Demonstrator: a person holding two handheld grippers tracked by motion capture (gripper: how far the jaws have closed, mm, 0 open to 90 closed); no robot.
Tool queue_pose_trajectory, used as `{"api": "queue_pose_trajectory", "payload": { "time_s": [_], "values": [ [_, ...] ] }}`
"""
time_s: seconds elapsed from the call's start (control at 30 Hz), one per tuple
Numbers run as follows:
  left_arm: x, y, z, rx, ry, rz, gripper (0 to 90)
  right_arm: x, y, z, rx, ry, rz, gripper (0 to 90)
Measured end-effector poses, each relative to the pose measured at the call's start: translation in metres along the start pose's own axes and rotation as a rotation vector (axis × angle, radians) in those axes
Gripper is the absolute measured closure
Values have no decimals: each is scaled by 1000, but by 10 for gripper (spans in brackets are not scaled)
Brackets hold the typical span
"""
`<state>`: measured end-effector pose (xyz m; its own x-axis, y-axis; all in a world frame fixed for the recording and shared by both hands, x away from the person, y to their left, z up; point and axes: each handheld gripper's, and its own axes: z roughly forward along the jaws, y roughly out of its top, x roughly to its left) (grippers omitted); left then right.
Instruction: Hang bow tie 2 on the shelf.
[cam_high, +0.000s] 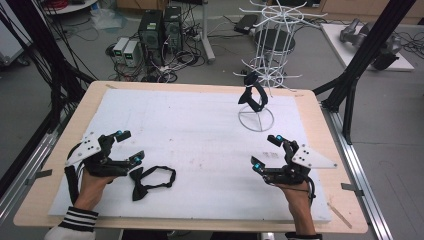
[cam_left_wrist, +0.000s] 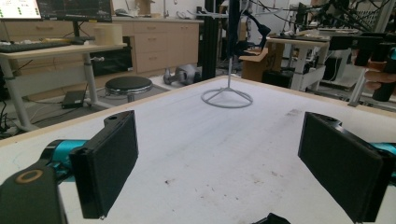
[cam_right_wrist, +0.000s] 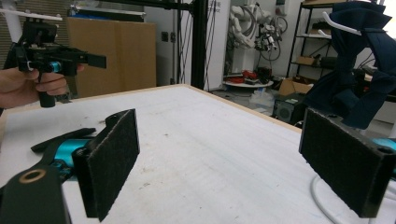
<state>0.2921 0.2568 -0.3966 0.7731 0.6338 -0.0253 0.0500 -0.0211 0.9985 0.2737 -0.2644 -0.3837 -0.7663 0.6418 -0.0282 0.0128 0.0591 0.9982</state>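
A black bow tie (cam_high: 145, 181) with its strap lies flat on the white mat, just right of my left gripper (cam_high: 129, 146). That gripper is open and holds nothing; in its own view (cam_left_wrist: 227, 168) the jaws stand wide apart over bare mat. A second dark bow tie (cam_high: 253, 95) hangs on the white wire rack (cam_high: 256, 119) at the far right of the mat. My right gripper (cam_high: 265, 151) is open and empty, in front of the rack. In the right gripper view (cam_right_wrist: 219, 163) the hanging bow tie (cam_right_wrist: 355, 74) is just beyond the right jaw.
The white mat (cam_high: 200, 130) covers a wooden table (cam_high: 60, 150). Black frame posts (cam_high: 360, 55) stand off the table's right side. Computers and cables (cam_high: 155, 35) lie on the floor behind. In the right gripper view, the other hand (cam_right_wrist: 28, 86) holds its gripper at far left.
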Motion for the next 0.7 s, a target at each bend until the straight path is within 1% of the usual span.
{"api": "queue_pose_trajectory", "payload": {
  "time_s": [0.13, 0.27, 0.37, 0.4, 0.43, 0.5, 0.63, 0.7],
  "values": [
    [0, 2, -1, 2, 0, 5, 126, 0, -1, 1, -1, 2, 2, 117],
    [2, 3, -2, 8, -2, -12, 125, -1, -1, 1, 3, 3, 1, 117],
    [3, 4, -2, 27, -10, -6, 125, -2, -2, 1, 2, 0, 6, 117],
    [3, 5, -2, 32, -12, -10, 125, -2, -2, 1, 1, 0, 9, 117],
    [4, 5, -2, 47, -17, -8, 125, -3, -2, 1, 1, -1, 9, 117],
    [4, 7, -1, 67, -28, -18, 124, -3, -2, 1, 1, -7, 8, 117],
    [5, 12, -2, 99, -31, -7, 125, -2, -2, 1, 0, -5, 13, 117],
    [6, 15, -2, 115, -34, 6, 124, -2, -2, 1, -2, -3, 13, 117]
  ]
}}
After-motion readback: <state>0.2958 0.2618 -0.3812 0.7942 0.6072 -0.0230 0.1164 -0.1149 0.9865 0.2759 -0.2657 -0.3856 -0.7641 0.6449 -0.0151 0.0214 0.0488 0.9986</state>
